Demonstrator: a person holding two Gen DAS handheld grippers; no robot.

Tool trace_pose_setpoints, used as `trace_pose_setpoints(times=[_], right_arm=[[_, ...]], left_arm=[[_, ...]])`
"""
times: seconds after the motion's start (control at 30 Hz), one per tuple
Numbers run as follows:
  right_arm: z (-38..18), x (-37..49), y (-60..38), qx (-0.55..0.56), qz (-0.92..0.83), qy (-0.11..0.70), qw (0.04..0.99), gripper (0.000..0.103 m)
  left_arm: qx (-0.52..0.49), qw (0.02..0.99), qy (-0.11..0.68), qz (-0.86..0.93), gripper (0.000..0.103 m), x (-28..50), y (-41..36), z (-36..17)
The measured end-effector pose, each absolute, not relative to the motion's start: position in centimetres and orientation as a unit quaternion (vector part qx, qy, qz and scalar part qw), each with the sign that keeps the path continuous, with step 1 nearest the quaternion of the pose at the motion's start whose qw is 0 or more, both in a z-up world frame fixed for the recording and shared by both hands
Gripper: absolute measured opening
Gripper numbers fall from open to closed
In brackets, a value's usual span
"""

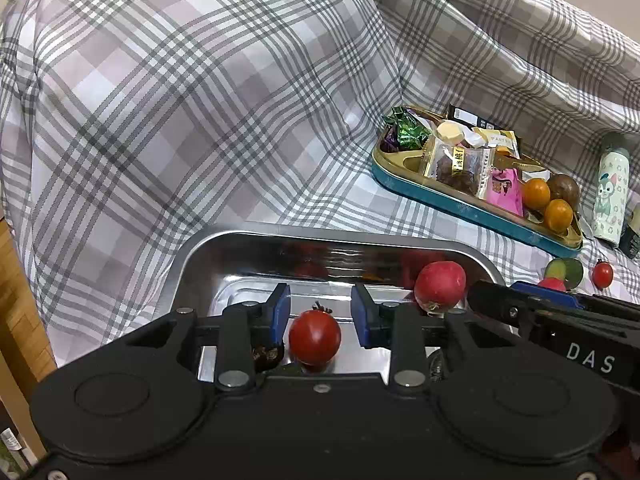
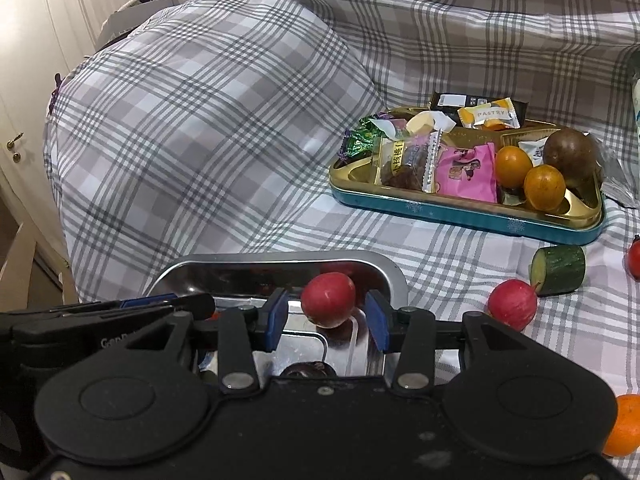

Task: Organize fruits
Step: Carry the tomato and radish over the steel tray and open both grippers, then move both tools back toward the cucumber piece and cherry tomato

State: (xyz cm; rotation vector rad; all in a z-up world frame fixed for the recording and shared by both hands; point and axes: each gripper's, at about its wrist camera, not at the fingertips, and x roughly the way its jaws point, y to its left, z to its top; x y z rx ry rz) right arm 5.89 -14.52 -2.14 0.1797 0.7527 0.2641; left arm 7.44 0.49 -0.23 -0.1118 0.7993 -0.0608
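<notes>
A steel tray (image 1: 224, 248) sits on the plaid cloth; it also shows in the right wrist view (image 2: 224, 264). My left gripper (image 1: 322, 314) is open over it, with a red cherry tomato (image 1: 315, 337) lying loose between the blue pads. A red radish (image 1: 440, 285) rests in the tray to the right. My right gripper (image 2: 327, 318) is open, and the same radish (image 2: 328, 299) sits between its pads without contact. The right gripper (image 1: 520, 300) enters the left wrist view from the right.
A teal and gold snack tin (image 2: 472, 212) holds wrapped sweets, two orange fruits (image 2: 544, 187) and a brown fruit (image 2: 570, 153). On the cloth lie a second radish (image 2: 512, 304), a cucumber piece (image 2: 560, 270), an orange (image 2: 624, 426) and a cherry tomato (image 1: 602, 274). A bottle (image 1: 611, 192) stands far right.
</notes>
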Motion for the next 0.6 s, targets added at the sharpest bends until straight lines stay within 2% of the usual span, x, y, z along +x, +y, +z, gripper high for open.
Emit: trace_pose_setpoints(times=[0.6], right_arm=[[-2.44,5.78,-14.45,0.069,0.128,0.38,0.913,0.047]], left_arm=[[-0.037,0.922,0.385,-0.021,0.042,7.32,0.06,-0.24]])
